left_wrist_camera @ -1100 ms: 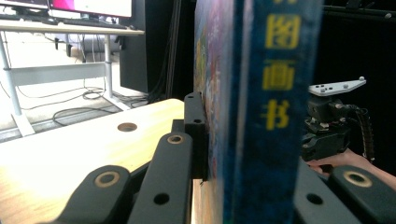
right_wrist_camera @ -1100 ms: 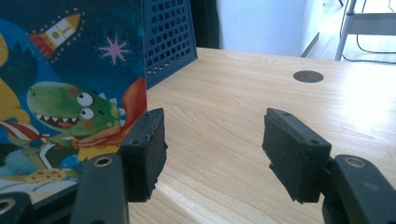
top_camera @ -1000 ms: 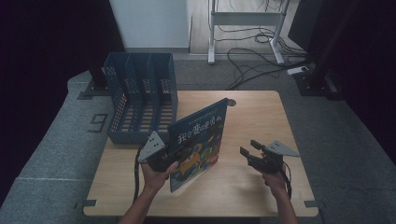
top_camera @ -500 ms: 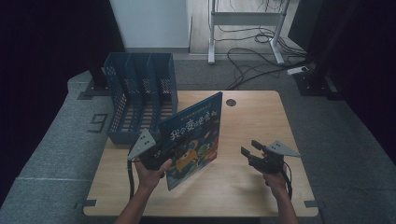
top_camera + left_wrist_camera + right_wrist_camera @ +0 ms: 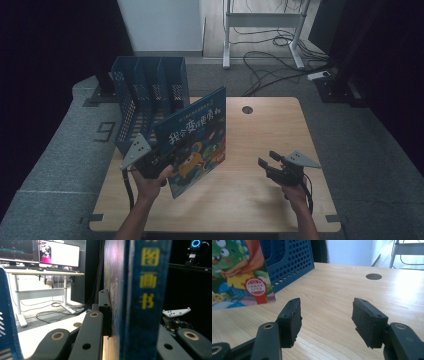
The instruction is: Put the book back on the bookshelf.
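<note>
I hold the picture book (image 5: pixel 196 140) upright with the left gripper (image 5: pixel 159 162), fingers clamped on its spine edge, lifted off the desk (image 5: pixel 260 200) just beside the blue file rack (image 5: pixel 150 95). The right gripper (image 5: pixel 272 166) hovers idle over the desk, well apart from the book, fingers spread wide and empty. I judge the current step as carrying the book toward a rack slot; next, align its lower edge with an open compartment and lower it in.

Bare wooden table (image 5: pixel 260 135) right of the upright book (image 5: pixel 197 137) and blue rack (image 5: pixel 150 95)
</note>
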The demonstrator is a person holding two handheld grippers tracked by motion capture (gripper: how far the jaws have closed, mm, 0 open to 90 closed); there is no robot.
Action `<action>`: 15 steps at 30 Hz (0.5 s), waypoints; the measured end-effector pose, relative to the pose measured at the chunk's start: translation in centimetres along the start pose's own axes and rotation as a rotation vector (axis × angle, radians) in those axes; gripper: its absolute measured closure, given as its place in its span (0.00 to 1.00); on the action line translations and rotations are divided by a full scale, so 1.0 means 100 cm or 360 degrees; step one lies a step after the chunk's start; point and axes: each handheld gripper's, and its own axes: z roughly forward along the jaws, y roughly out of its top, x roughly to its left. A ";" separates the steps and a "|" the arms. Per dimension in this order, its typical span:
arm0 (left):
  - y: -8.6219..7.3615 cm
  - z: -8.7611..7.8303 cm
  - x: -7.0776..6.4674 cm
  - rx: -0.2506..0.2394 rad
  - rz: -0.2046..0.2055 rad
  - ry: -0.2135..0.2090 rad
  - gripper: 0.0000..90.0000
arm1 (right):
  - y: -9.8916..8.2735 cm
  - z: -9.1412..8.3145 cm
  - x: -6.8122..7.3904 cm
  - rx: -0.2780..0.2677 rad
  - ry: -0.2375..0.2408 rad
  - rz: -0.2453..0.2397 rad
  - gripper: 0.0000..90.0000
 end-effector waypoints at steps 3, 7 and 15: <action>0.002 -0.003 0.002 -0.0013 -0.0010 0.0013 0.91 | -0.001 0.000 -0.001 0.0005 -0.0005 -0.0004 0.44; 0.003 -0.005 0.007 -0.0013 -0.0026 0.0029 0.91 | -0.002 0.000 -0.002 0.0010 -0.0010 0.0003 0.44; 0.008 -0.014 0.015 -0.0036 -0.0027 0.0067 0.91 | -0.003 -0.001 -0.004 0.0008 -0.0023 0.0012 0.44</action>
